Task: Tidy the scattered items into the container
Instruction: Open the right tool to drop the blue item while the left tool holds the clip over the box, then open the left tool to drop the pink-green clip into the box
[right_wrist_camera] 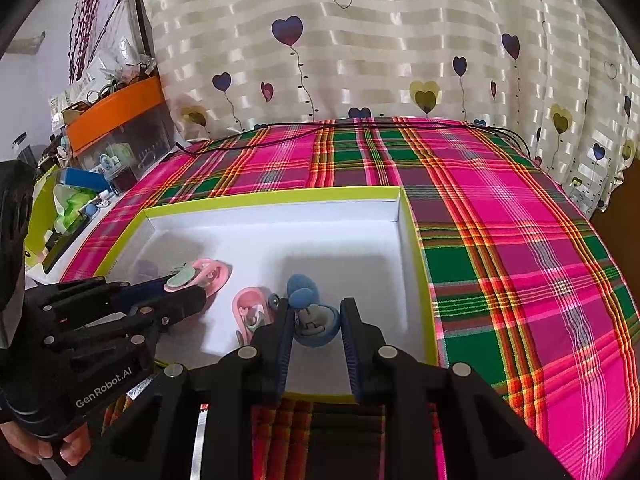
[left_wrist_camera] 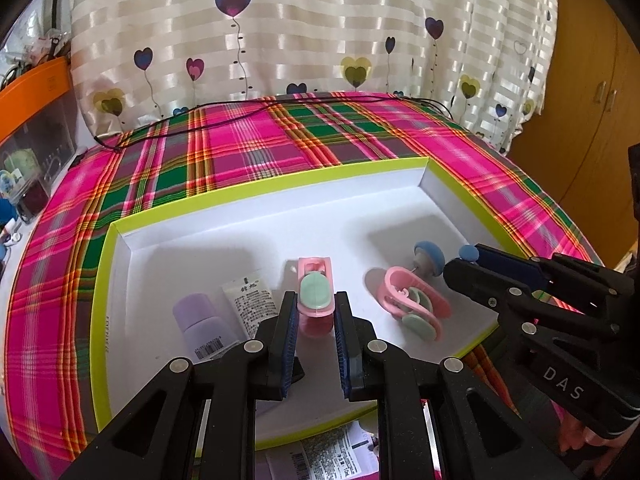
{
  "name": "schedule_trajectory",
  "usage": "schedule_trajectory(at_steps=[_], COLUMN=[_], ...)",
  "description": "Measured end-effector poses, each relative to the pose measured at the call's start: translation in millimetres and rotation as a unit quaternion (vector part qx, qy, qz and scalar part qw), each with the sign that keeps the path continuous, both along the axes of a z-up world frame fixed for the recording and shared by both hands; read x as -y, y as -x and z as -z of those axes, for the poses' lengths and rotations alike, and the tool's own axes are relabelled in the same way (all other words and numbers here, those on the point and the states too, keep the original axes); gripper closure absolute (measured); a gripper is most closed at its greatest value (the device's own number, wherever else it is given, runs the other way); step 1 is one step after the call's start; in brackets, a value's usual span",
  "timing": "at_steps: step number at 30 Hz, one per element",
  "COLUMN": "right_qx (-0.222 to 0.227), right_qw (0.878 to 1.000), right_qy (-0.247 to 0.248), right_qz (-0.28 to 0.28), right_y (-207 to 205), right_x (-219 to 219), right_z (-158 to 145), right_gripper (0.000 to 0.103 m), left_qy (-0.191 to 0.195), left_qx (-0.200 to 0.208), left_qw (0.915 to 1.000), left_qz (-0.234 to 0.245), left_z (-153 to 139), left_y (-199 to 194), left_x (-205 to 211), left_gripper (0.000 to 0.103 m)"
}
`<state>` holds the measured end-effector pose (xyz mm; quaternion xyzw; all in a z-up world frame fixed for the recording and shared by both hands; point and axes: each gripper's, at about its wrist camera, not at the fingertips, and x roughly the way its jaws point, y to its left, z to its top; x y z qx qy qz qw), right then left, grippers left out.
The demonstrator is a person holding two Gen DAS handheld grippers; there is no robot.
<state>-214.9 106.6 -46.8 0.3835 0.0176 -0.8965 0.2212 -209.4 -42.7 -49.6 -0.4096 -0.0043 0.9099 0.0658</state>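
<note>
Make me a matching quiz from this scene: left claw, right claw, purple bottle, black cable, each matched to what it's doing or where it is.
1. left claw
2. right claw
3. purple bottle
4. black cable

A. lying in the box
B. shut on a blue roller
C. on the plaid cloth behind the box
D. shut on a pink clip

Pairs: 1-D, 2-B, 3-A, 4-C
</note>
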Motion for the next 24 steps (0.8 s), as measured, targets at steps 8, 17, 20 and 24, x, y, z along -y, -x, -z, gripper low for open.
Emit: schedule_trajectory(at_steps=[8,17,20,24], right_qx=[-0.003,-0.012,-0.016,-0.022], right_qw=[1.000,1.000,1.000,1.000], right_qy=[-0.001,0.005,0.008,0.011], right_qz=[0.001,0.004,0.005,0.004], right_y=[-1,-7,-12,-20], right_x=[0,-2,-5,-7], right_z=[-1,-7,-11,-17], right_gripper=[0.077,0.074,0.074,0.074], left_qy=[-0.001,0.001,0.002,0.005], left_qx=[-0.002,-0.013,-0.019,-0.029], left_qw=[1.0000,0.9998,0.9997,0.9994], left_qz=[-0.005,-0.016,-0.017,-0.019], left_z=[-2,-7,-11,-16], left_y=[0,-4,-7,-14], left_x=[0,2,2,2], left_gripper=[0.085,0.084,0.084,0.084])
